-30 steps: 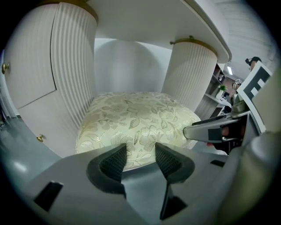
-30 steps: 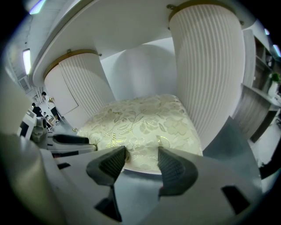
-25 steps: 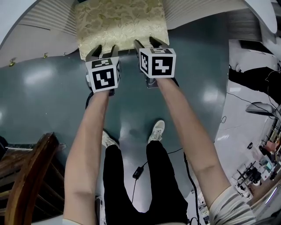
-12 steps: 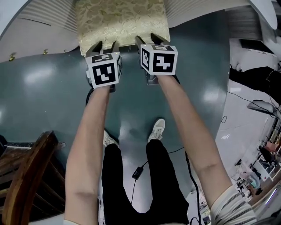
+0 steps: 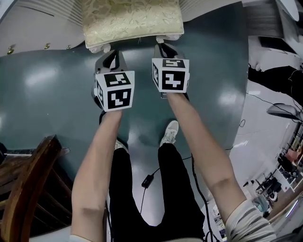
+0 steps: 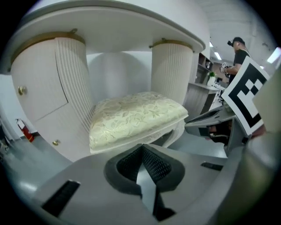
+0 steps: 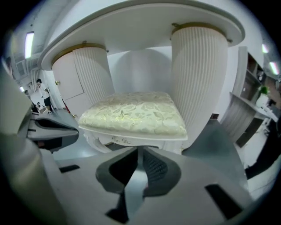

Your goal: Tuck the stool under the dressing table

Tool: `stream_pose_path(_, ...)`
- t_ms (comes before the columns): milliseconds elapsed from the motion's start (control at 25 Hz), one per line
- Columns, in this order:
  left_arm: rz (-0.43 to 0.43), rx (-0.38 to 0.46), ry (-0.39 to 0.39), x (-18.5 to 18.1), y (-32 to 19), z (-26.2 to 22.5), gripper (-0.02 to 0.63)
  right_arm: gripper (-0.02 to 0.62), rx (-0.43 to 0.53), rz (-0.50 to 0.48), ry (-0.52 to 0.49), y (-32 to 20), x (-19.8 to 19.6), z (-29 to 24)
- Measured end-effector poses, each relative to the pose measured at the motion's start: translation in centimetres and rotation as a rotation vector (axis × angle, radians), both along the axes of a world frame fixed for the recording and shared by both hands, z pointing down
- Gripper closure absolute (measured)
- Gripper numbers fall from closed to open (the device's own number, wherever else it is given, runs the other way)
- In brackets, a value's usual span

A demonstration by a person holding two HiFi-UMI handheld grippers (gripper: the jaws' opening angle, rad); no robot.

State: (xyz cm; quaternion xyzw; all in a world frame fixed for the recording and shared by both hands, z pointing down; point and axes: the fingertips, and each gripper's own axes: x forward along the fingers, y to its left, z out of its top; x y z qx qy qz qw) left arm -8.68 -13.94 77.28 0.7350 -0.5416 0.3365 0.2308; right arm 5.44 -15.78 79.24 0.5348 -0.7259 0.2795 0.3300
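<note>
**Cut Off at the Top Edge**

Beyond the left hand-held gripper (image 5: pixel 110 56) and the right hand-held gripper (image 5: pixel 165 49), whose jaws have just closed on nothing, the stool (image 5: pixel 132 21) loses its far side to the head view's top edge. Its legs lie mostly hidden underneath it. The dressing table (image 5: pixel 47 14) is cropped likewise.

We see a glossy grey-green floor (image 5: pixel 52 113) catching pale patches of light. Dark wooden furniture (image 5: pixel 28 189) stands lower left, and paler flooring (image 5: pixel 255 137) lies to the right.
</note>
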Motion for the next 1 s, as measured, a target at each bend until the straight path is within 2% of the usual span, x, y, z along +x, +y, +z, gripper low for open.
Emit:
stream_pose_path(160,-0.027,-0.025,0.067,1.5,2.9,-0.4,0.6,0.579,-0.005,0.014,-0.061,1.9,-0.9,-1.3)
stream_pose_path(320,-0.063,-0.036,0.118,2.1,4.9,-1.3,0.6,0.581,0.023,0.02,-0.098,3.5,-0.9,-3.9)
stream_pose_path(1000,-0.129,-0.003,0.21,2.8,14.4,-10.3,0.6,0.583,0.067,0.002,-0.202,13.4,-0.9,-13.9)
